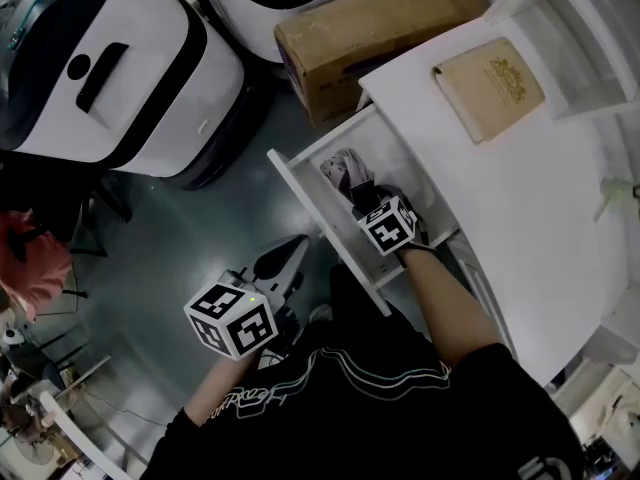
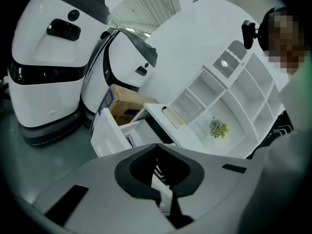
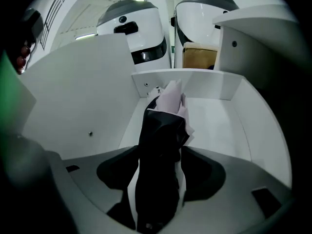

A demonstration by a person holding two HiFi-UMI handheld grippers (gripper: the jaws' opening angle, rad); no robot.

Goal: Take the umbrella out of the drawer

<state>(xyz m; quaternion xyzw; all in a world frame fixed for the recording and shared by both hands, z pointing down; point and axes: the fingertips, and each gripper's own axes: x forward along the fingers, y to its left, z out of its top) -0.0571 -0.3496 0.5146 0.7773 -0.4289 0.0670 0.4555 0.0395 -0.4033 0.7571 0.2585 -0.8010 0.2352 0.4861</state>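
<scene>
**Right gripper open around umbrella in drawer, no grip yet**

Right gripper (image 3: 161, 172): jaws wide apart, down inside the open drawer (image 3: 214, 126) and straddling the near end of the folded umbrella (image 3: 163, 130). A little gap seems to show on each side, so pads likely not pressing. Left gripper (image 2: 157, 147): jaw tips together with nothing between them, hanging low in front of the drawer, well apart from the umbrella.

Umbrella lies lengthwise on the drawer floor, dark fabric at the near end, pale pink folds at the far end, which sits near the drawer's far wall. Whether it touches that wall I can't tell.

Handling, my read: compact folding type, light. Loose fabric outside is soft and a bit slick, over a stiff core. Squeeze across the dark mid-body, where the wrap looks tightest. Avoid the floppy pink folds, which would give and slide. Lift straight up to clear the drawer walls.

Views:
- The right gripper view alone shows the jaws either side of the umbrella, and the bare drawer floor around it.
- In the head view the marker cube and hand cover the jaws. It shows only the pink end (image 1: 345, 168) poking out. It also gives the layout: drawer pulled out from under the white bench (image 1: 520, 198), a book (image 1: 490, 86) on top, a cardboard box (image 1: 370, 38) behind.
- The left gripper view shows the drawer from outside, the shelves, and a flower sprig (image 2: 219, 127). The umbrella barely shows there.
</scene>
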